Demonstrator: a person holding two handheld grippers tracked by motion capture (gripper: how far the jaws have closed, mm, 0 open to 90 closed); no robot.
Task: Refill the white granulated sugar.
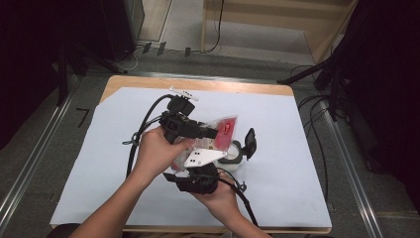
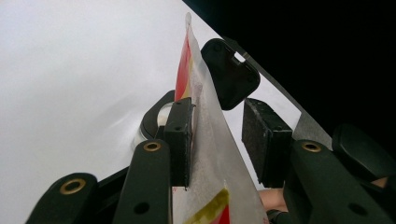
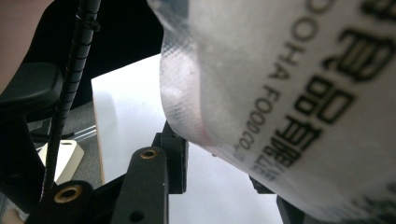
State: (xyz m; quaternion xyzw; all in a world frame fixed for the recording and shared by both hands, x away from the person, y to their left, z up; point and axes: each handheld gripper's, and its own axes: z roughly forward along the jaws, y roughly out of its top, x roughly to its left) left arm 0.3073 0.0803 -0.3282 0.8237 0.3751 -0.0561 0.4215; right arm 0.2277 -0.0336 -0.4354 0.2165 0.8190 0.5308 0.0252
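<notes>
A clear plastic bag (image 1: 225,130) with a red label and black print hangs above the table's middle, over a small white container (image 1: 233,154) whose black lid (image 1: 250,142) is flipped up. My left gripper (image 1: 213,133) reaches in from the left. In the left gripper view the bag (image 2: 210,154) lies against one pad (image 2: 180,140) of that gripper (image 2: 219,133), and a gap shows before the other pad. My right gripper (image 1: 208,151) points up from below under its grey plate. The bulging bag (image 3: 289,93) sits between the jaws of the right gripper (image 3: 224,175), touches one pad (image 3: 176,158) and hides the other.
White paper (image 1: 124,148) covers the wooden table (image 1: 198,84). The container (image 2: 150,122) and its raised lid (image 2: 231,74) stand just beyond my left jaws. Cables trail from both grippers toward the near edge. Dark stands and cables ring the table on the floor.
</notes>
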